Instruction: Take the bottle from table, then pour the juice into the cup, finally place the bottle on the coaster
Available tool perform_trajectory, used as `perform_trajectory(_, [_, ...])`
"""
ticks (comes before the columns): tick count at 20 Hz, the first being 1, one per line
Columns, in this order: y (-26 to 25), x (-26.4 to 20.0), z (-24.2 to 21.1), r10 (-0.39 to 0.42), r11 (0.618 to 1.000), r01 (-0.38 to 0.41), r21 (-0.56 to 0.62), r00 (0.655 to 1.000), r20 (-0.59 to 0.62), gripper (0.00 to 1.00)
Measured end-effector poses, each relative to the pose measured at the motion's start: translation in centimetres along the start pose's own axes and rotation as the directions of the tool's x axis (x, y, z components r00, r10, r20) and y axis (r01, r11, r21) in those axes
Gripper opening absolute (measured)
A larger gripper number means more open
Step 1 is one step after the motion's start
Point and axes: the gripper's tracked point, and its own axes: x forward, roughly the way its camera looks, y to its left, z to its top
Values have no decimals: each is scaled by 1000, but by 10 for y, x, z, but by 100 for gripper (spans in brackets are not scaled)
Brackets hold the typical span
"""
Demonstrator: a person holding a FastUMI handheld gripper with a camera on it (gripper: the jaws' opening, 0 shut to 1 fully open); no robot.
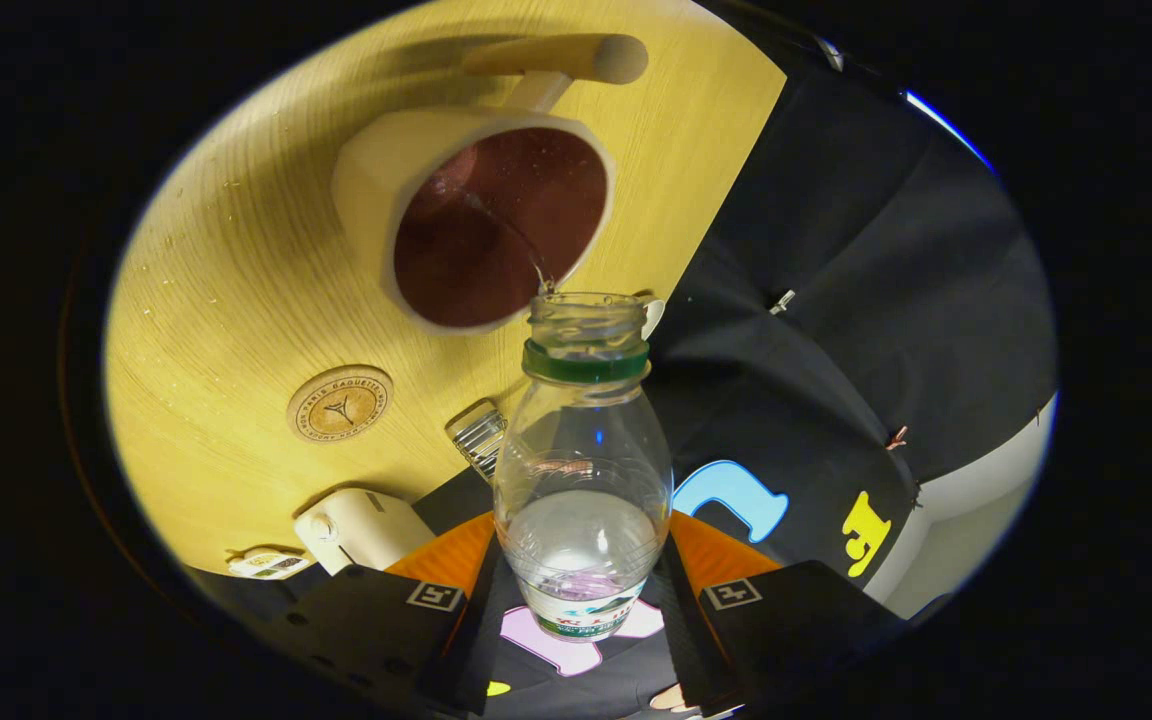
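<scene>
While bottle (582,470) tilts between fingers, gripper (581,600) clamps it from both sides, open neck at rim of cup (481,215), thin stream falling inside; cup on wooden table (226,300); round coaster (340,403) nearby, bare

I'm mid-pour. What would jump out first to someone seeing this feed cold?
The clear bottle, uncapped, held between the tool's fingers and tipped so a thin stream runs from its mouth into the cup just beyond. The round coaster lies bare on the wooden table, beside the cup.
</scene>
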Motion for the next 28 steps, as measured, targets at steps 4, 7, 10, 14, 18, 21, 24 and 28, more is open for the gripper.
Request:
perform_trajectory(4, [-3,2,-2,-5,1000,5,-13,1000,-1,72])
perform_trajectory(7, [-3,1,0,-7,1000,7,-29,1000,1,72])
perform_trajectory(10, [-6,2,5,-15,999,15,-36,1000,9,72])
perform_trajectory(14, [-4,6,3,-1,1000,1,-21,1000,-9,72])
perform_trajectory(18, [0,4,6,16,1000,-16,-12,1000,-9,72])
perform_trajectory(21, [5,0,7,35,999,-34,12,999,-14,72])
perform_trajectory(24, [10,-8,-1,63,996,-60,65,997,-46,72])
perform_trajectory(28, [17,-31,-21,146,945,-100,312,981,-128,72])
